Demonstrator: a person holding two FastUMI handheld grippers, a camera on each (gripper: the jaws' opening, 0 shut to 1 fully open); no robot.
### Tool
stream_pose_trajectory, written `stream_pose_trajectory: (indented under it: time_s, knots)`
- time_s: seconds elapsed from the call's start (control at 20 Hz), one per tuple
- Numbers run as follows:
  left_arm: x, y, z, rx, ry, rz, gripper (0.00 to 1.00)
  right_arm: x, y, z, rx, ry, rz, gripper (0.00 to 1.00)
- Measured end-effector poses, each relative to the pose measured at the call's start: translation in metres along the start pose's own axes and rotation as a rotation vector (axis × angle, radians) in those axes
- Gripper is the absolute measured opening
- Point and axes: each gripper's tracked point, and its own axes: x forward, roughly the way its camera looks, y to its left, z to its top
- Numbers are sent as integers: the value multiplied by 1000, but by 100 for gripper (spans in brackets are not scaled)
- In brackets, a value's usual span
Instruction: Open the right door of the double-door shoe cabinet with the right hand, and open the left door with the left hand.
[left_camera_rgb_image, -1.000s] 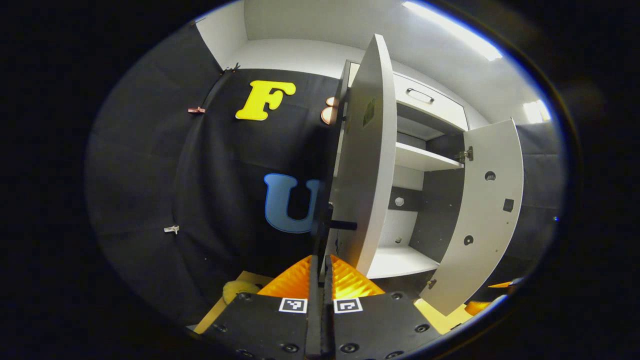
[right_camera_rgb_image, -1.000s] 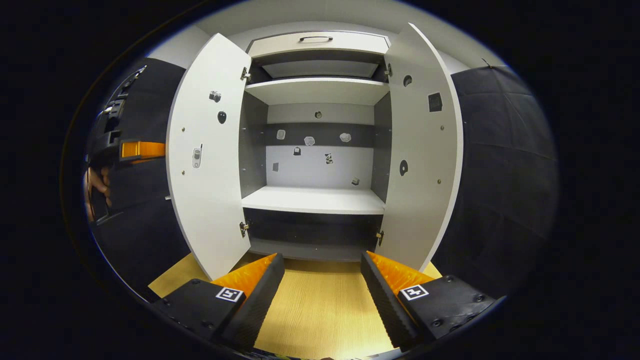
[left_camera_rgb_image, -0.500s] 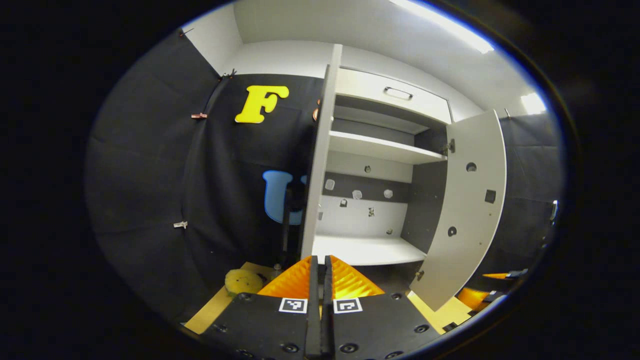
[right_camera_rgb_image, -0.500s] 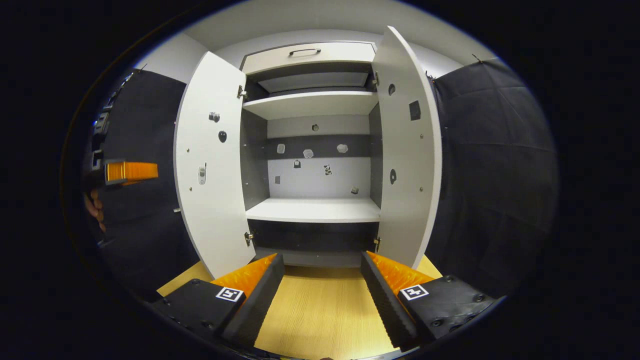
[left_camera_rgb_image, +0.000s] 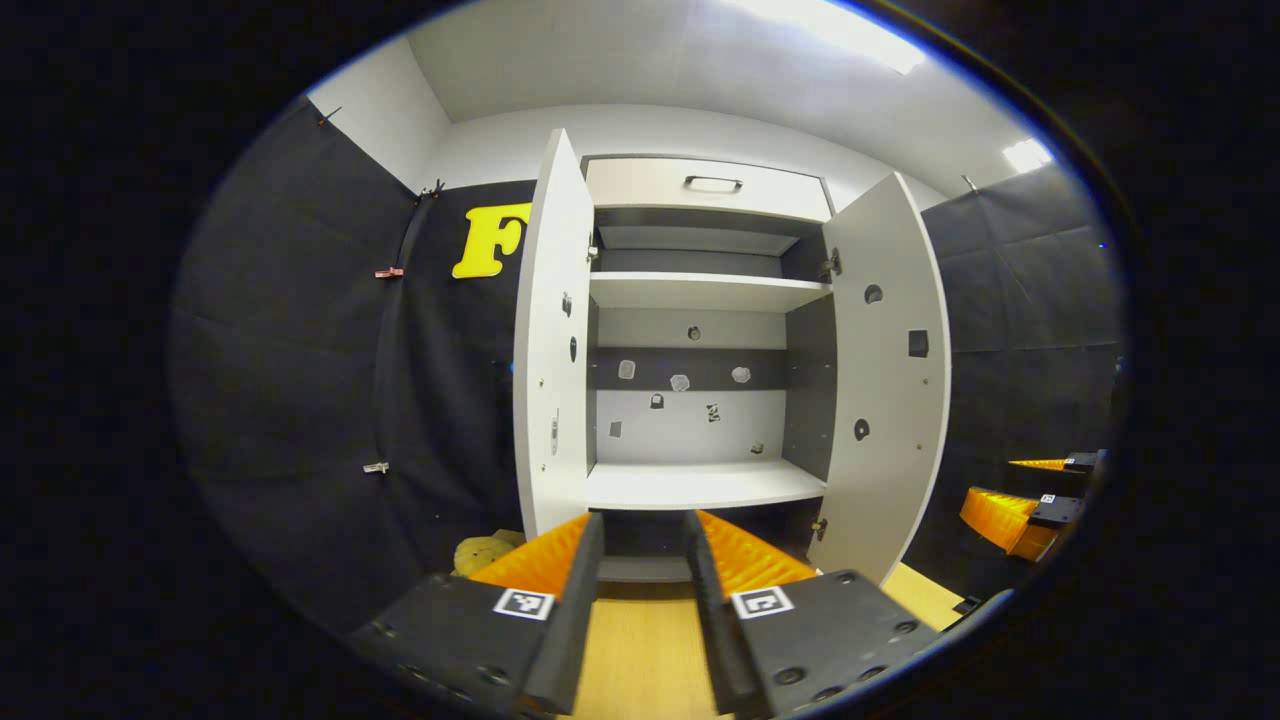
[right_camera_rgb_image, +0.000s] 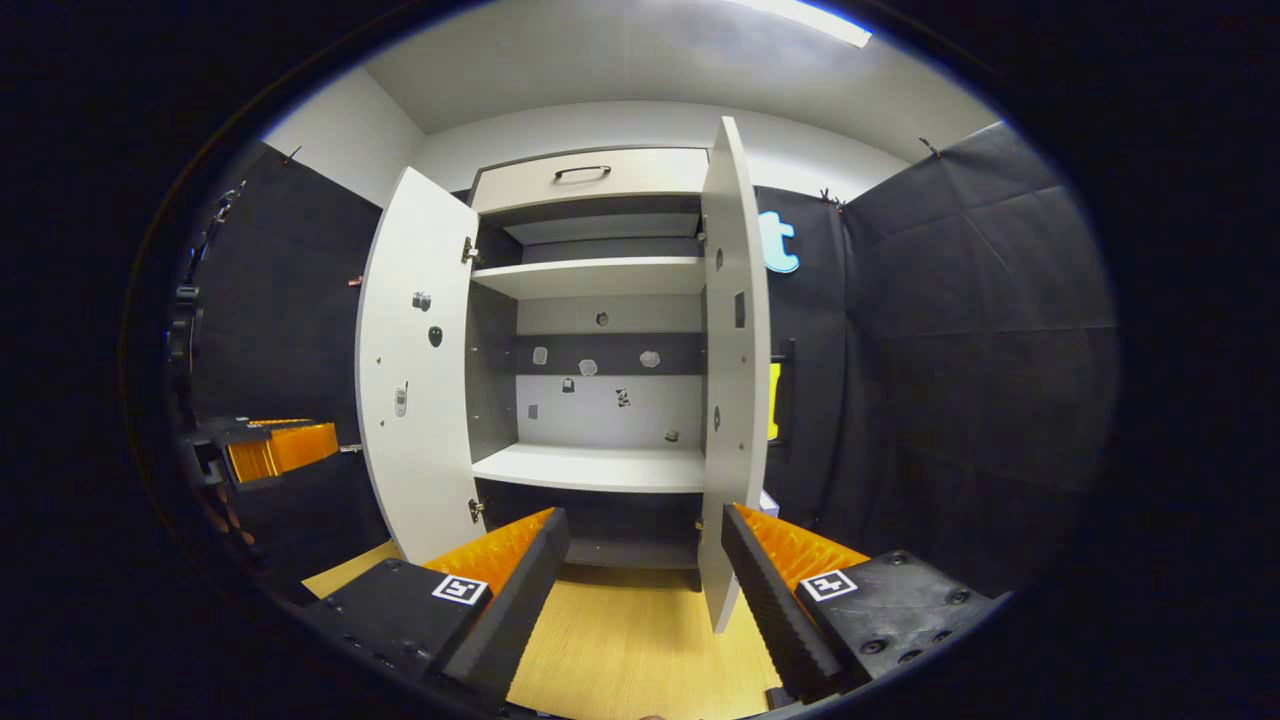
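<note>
Both doors of the shoe cabinet (left_camera_rgb_image: 700, 330) stand swung outward ahead of us. We read the left door (left_camera_rgb_image: 552, 340) just left of the left gripper (left_camera_rgb_image: 643, 590), fingers apart, holding nothing. Right door (right_camera_rgb_image: 735, 370) stands upright above the right gripper (right_camera_rgb_image: 645, 590), fingers apart, clear of it.

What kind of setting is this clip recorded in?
Most likely a staged recording booth, not a home: black cloth walls surround a lone white shoe cabinet with both doors open, standing on a wooden floor under ceiling strip lights.
</note>
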Motion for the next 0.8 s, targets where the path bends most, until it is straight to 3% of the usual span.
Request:
stream_pose_trajectory:
  time_s: [0.1,0.2,0.4,0.8]
  knots:
    - [-11,-15,2,-9,-18,-17,84,-8,-14,0,4,1,-24,97]
    - [-16,-20,3,1,-31,-12,96,-15,-20,-1,15,3,-32,98]
    - [-22,-16,-8,15,-13,51,97,-25,-42,-17,-23,6,-87,97]
    - [-20,7,-32,47,41,95,97,-11,-41,-42,-15,79,-82,98]
